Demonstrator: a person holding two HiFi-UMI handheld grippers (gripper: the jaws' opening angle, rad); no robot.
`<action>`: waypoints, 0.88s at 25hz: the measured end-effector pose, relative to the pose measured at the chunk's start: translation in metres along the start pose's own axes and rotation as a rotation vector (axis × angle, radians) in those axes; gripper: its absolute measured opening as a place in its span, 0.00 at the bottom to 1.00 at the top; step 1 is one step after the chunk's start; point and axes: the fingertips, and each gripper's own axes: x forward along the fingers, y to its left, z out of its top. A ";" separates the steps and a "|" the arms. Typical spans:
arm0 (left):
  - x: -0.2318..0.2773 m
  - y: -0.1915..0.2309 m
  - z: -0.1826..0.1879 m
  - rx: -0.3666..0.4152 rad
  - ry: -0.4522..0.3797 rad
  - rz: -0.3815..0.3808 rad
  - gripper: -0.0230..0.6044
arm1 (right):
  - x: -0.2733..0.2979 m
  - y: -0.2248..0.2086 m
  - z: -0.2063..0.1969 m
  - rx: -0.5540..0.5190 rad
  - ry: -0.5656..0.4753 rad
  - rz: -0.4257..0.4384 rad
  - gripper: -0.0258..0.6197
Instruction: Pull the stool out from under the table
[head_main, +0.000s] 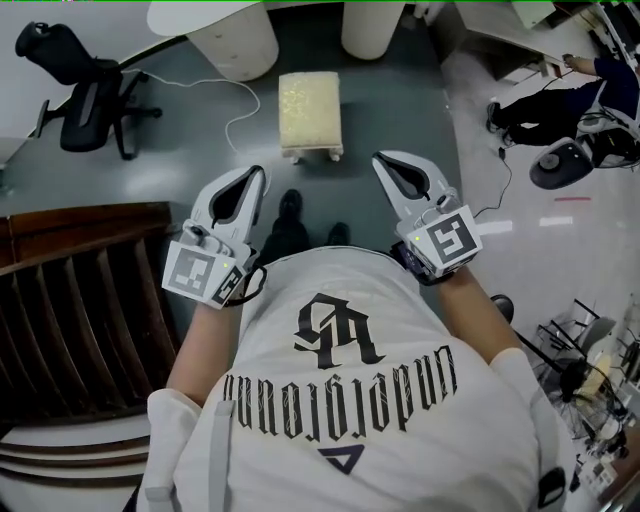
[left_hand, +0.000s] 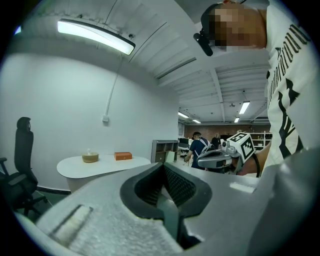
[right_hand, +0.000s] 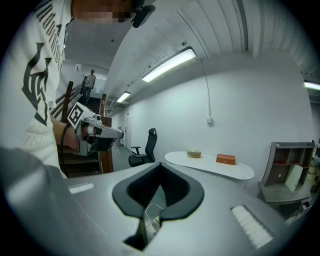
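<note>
Fingers (head_main: 204, 203) of left gripper (head_main: 257, 174) and right gripper (head_main: 381, 160) pressed together above grey floor (head_main: 180, 130); stool (head_main: 310, 108) near white table (head_main: 195, 15).

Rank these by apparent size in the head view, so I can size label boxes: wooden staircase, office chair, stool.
1. wooden staircase, largest, though the frame's edge cuts it off
2. office chair
3. stool, clearly smallest
</note>
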 end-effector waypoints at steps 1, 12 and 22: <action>-0.008 0.001 -0.002 0.001 0.002 0.007 0.05 | 0.000 0.008 0.000 0.003 -0.003 0.006 0.04; -0.088 0.003 -0.014 0.035 0.016 -0.066 0.05 | 0.000 0.093 0.003 0.009 -0.019 -0.034 0.04; -0.232 -0.005 -0.022 0.040 -0.016 -0.074 0.05 | -0.022 0.219 0.015 0.010 -0.038 -0.104 0.04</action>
